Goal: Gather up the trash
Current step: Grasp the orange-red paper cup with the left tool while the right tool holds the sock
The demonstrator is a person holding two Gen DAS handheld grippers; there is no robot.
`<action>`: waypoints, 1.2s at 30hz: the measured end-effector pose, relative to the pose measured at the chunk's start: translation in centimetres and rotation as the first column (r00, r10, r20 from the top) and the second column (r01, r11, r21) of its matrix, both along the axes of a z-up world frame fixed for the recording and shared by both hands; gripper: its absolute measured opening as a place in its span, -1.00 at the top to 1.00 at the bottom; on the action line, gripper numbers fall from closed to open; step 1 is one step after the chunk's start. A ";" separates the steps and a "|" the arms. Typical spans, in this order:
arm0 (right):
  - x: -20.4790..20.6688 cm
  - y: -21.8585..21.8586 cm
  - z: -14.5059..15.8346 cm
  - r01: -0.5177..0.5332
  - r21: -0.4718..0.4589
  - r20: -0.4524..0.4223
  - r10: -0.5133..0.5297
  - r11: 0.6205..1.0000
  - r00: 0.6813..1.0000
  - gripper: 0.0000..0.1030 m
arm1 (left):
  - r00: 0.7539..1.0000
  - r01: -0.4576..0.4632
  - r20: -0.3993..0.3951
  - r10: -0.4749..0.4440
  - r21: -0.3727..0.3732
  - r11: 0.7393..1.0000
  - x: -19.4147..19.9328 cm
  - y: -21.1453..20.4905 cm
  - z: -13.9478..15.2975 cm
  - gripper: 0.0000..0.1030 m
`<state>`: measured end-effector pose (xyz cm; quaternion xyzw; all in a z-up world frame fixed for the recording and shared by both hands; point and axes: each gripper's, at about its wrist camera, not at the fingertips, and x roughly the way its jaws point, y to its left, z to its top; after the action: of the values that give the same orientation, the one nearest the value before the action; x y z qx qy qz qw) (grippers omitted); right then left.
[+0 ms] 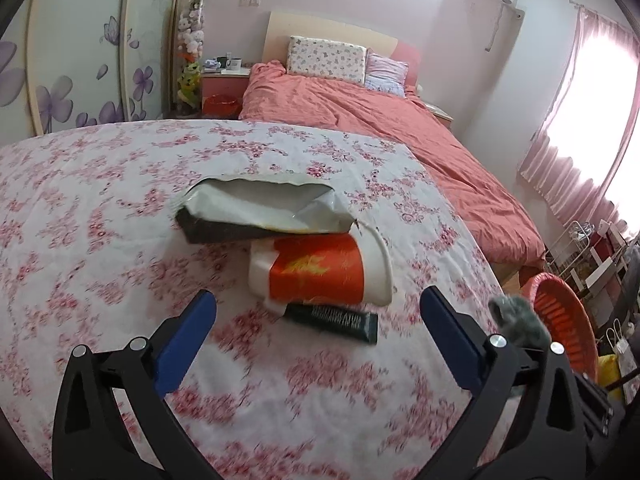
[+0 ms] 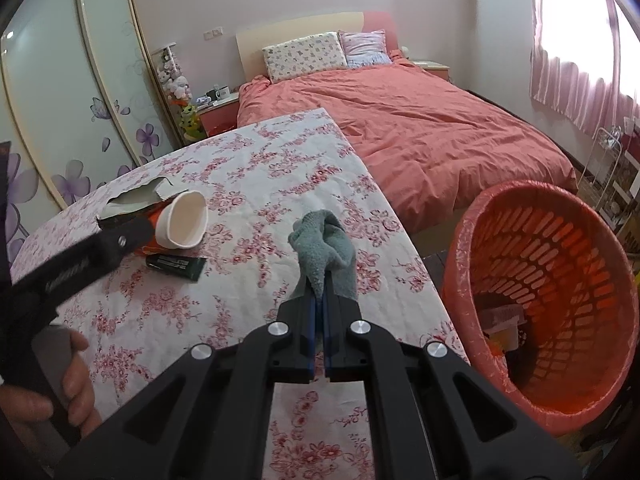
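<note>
On the flowered tablecloth (image 1: 100, 216) lies a pile of trash: a torn white mailer bag (image 1: 260, 208), an orange-and-white paper cup (image 1: 320, 272) on its side, and a dark green tube (image 1: 336, 320) in front of it. My left gripper (image 1: 318, 304) is open and empty, its blue fingers either side of the tube and cup, just short of them. My right gripper (image 2: 320, 280) is shut on a grey-green cloth (image 2: 324, 248), held above the table's right part, left of the orange basket (image 2: 560, 264). The cup (image 2: 184, 220) and tube (image 2: 176, 266) also show in the right view.
The orange trash basket (image 1: 560, 320) stands beside the table's right edge with some trash at its bottom. Behind the table is a bed (image 2: 420, 128) with a salmon duvet. A wardrobe (image 2: 60, 92) stands at left, a wire rack (image 2: 612, 160) at right.
</note>
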<state>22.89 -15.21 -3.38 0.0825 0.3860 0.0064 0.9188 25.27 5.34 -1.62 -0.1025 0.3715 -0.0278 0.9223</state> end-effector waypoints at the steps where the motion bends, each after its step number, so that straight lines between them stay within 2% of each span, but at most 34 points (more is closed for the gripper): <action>1: 0.1 -0.2 -0.1 0.001 0.007 -0.004 -0.001 1.000 1.000 0.93 | 1.000 -0.004 -0.008 0.004 0.006 1.000 0.3 -0.1 -0.2 -0.95; 7: 0.3 -0.3 -0.5 -0.006 0.021 -0.006 0.006 1.000 1.000 0.93 | 0.999 -0.003 -0.054 0.005 0.042 0.999 1.5 -0.7 -1.4 -0.95; 12: 0.6 -0.3 -0.6 -0.010 0.024 -0.009 0.011 1.000 1.000 0.93 | 0.999 0.012 -0.039 -0.009 0.080 0.997 1.9 -1.0 -1.7 -0.94; 13: 0.6 -0.3 -0.7 -0.010 0.025 -0.010 0.011 1.000 1.000 0.93 | 0.999 0.020 -0.035 -0.017 0.083 0.996 1.8 -1.1 -1.7 -0.89; 14: 0.6 -0.3 -0.7 -0.010 0.025 -0.010 0.010 1.000 1.000 0.93 | 0.999 0.027 -0.032 -0.025 0.085 0.996 1.8 -1.1 -1.7 -0.74; 16: 0.6 -0.3 -0.7 -0.009 0.026 -0.012 0.010 1.000 1.000 0.93 | 0.999 0.040 -0.032 -0.037 0.091 0.995 1.9 -1.3 -1.7 -0.65; 28: 0.0 -0.6 -0.4 -0.007 0.033 0.001 0.007 0.999 1.000 0.93 | 0.997 0.060 0.040 -0.064 0.099 0.993 -0.2 -1.6 -0.1 -0.64; 36: -2.0 -1.1 1.0 0.002 0.044 0.030 -0.003 0.999 1.000 0.93 | 0.993 0.089 0.072 -0.094 0.068 0.994 -2.6 -2.0 1.2 -0.64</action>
<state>20.91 -16.31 -2.36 0.1032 0.3717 0.0152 0.9225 22.69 3.38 -0.39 -0.0542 0.3414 -0.0618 0.9363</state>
